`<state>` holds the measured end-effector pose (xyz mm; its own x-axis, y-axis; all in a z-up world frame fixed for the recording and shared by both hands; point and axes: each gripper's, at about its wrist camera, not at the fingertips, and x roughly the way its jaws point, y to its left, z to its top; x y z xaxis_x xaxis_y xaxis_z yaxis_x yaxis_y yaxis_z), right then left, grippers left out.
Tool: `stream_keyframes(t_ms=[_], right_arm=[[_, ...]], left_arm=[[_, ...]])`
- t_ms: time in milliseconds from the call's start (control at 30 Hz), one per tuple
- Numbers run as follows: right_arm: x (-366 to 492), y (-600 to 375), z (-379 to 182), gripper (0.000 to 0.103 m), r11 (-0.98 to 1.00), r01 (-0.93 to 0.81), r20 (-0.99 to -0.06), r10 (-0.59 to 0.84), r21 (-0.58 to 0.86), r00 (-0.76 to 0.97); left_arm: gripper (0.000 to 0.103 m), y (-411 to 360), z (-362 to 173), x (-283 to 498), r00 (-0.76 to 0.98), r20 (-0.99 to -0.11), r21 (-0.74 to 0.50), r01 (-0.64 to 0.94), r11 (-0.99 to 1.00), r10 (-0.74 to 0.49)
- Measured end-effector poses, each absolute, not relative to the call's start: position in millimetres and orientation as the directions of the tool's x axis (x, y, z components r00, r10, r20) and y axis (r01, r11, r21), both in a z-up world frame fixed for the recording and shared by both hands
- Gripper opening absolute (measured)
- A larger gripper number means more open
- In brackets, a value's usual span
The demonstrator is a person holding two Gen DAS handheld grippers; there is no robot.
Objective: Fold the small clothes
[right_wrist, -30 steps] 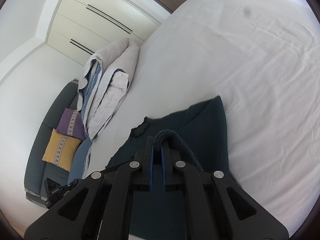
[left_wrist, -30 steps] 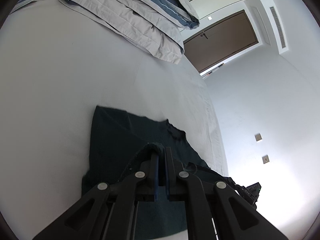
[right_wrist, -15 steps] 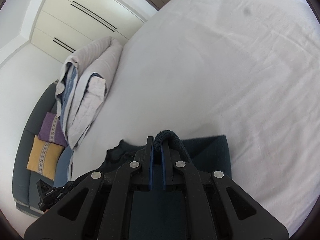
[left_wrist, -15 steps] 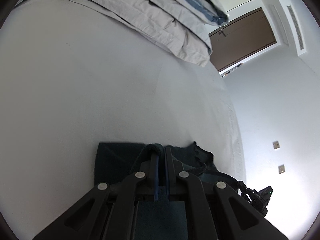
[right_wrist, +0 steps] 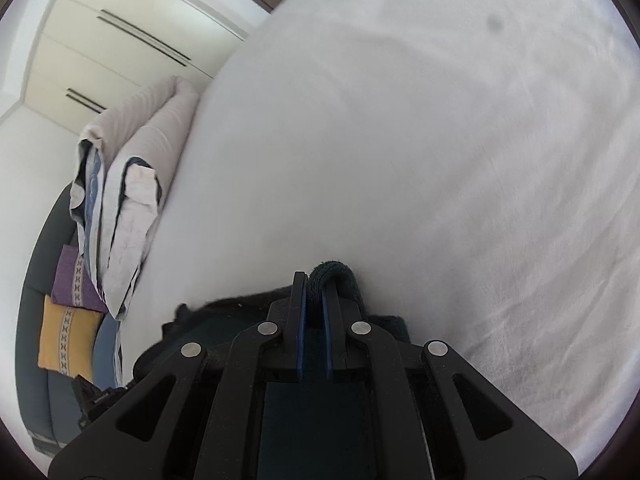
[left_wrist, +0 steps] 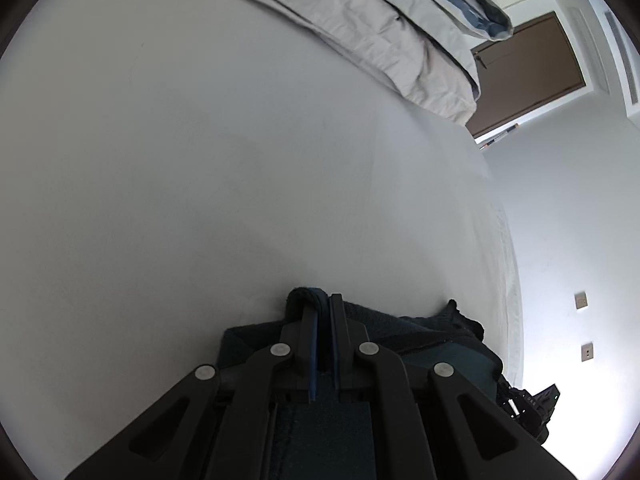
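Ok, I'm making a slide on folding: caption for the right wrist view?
Right claw shut on a dark garment over the white bed.

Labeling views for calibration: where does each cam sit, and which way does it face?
Left wrist: on the left gripper, looking down across the bed toward the door; its fingers pinch the garment.
Right wrist: on the right gripper, facing the wardrobe and sofa; same pinch.
Shared: bed, garment, duvet.

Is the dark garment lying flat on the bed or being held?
Held: both the left gripper and right gripper are shut on the garment's edge, over the bed.
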<state>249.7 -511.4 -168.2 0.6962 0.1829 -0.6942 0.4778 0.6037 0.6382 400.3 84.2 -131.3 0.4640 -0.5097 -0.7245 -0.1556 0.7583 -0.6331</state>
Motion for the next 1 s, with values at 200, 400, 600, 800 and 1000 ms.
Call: stream_keyframes(t_ms=[200, 400, 600, 800, 1000], right_arm=[[252, -506, -162, 0.018, 0.615, 0.478, -0.694, 0.162, 0.627, 0.702], [228, -484, -120, 0.081, 0.707, 0.473, -0.684, 0.021, 0.526, 0.730], [187, -434, -103, 0.065, 0.858, 0.390, -0.737, -0.019, 0.335, 0.675], [126, -397, -105, 0.047, 0.908, 0.326, -0.767, -0.007, 0.264, 0.642], [71, -402, -119, 0.042, 0.910, 0.314, -0.780, 0.014, 0.269, 0.626]], left_arm=[[0.022, 97, -118, 394, 0.496, -0.705, -0.654, -0.180, 0.735, -0.506], [0.056, 101, -83, 351, 0.587, -0.696, -0.580, -0.120, 0.806, -0.413], [0.052, 80, -73, 288, 0.605, -0.694, -0.489, 0.001, 0.872, -0.390], [0.042, 76, -90, 249, 0.566, -0.707, -0.481, 0.053, 0.875, -0.423], [0.036, 85, -105, 228, 0.565, -0.738, -0.437, 0.017, 0.899, -0.369]])
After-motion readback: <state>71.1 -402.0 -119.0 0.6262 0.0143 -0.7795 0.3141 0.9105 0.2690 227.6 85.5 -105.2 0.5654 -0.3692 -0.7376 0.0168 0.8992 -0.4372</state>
